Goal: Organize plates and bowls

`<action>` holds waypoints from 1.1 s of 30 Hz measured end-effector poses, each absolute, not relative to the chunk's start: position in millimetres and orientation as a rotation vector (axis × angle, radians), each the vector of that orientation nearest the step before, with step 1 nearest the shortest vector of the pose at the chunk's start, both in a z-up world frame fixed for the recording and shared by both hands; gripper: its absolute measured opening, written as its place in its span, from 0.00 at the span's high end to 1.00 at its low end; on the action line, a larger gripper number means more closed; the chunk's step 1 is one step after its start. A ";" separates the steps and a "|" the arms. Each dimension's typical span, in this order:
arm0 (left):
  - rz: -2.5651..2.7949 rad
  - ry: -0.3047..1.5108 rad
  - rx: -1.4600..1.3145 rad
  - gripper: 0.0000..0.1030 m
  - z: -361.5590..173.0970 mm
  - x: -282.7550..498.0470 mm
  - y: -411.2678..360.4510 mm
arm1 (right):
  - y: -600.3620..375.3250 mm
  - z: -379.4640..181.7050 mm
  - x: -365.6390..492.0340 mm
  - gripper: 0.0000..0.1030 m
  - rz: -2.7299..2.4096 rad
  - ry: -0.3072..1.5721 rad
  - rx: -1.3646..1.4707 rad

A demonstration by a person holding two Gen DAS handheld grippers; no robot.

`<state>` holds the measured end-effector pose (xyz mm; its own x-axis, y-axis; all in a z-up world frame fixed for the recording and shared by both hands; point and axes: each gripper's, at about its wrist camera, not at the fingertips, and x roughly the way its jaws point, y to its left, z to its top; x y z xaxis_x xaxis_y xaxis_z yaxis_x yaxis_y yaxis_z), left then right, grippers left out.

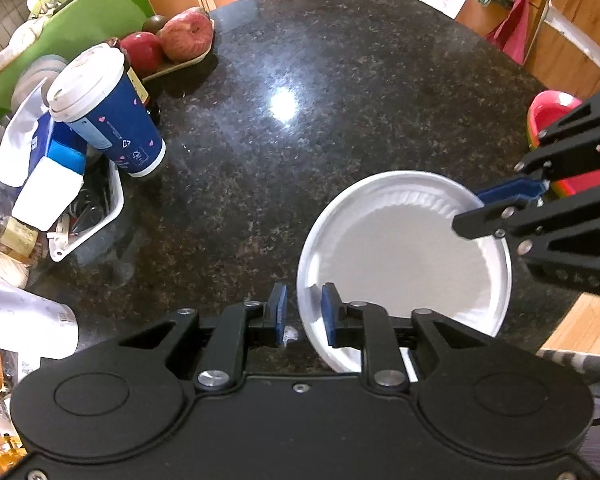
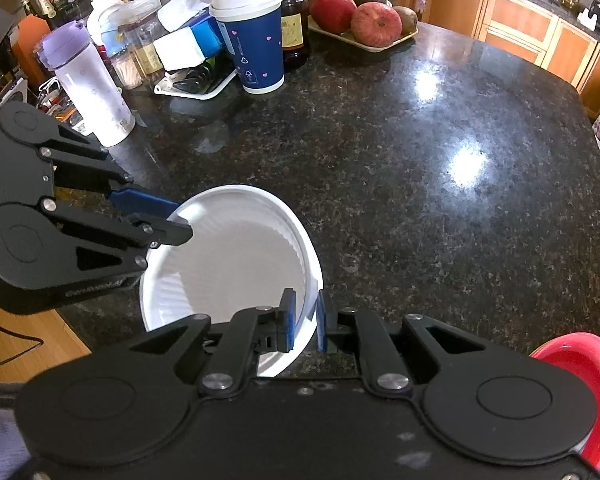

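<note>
A white disposable plate (image 1: 404,248) is held tilted over the near edge of the dark granite counter (image 1: 300,80). My left gripper (image 1: 303,312) straddles its left rim with a gap between the blue pads, open. My right gripper (image 2: 305,318) has its blue pads close on either side of the plate's right rim (image 2: 310,280); I cannot tell whether they pinch it. The plate also shows in the right wrist view (image 2: 228,264). Each gripper appears in the other's view: the right gripper (image 1: 484,210) and the left gripper (image 2: 168,216). A red plate (image 2: 592,376) lies at the right, on colourful dishes (image 1: 552,116).
A blue paper cup with a white lid (image 1: 108,116) stands at the left by a white tray of clutter (image 1: 96,220). A tray of red apples (image 1: 172,40) sits behind it. A purple-lidded bottle (image 2: 88,84) and a dark jar (image 2: 294,20) stand at the counter's left.
</note>
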<state>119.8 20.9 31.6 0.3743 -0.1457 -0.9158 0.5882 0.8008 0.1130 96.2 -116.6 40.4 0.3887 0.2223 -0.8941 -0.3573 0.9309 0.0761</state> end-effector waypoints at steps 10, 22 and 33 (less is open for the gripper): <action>-0.495 1.118 0.439 0.68 20.8 122.9 23.8 | -116.8 24.9 100.4 0.83 0.370 1.151 -0.117; -0.497 1.152 0.366 0.68 5.5 121.9 28.0 | -126.9 5.5 103.0 0.84 0.369 1.179 0.005; -0.458 1.124 0.262 0.68 2.1 120.3 37.6 | -130.2 0.6 94.6 0.80 0.356 1.127 0.054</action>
<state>120.3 37.6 2.1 0.3533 -0.2198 -0.9093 0.4786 0.8776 -0.0262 94.6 -130.2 0.6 0.3790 0.3055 -0.8735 -0.2514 0.9424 0.2205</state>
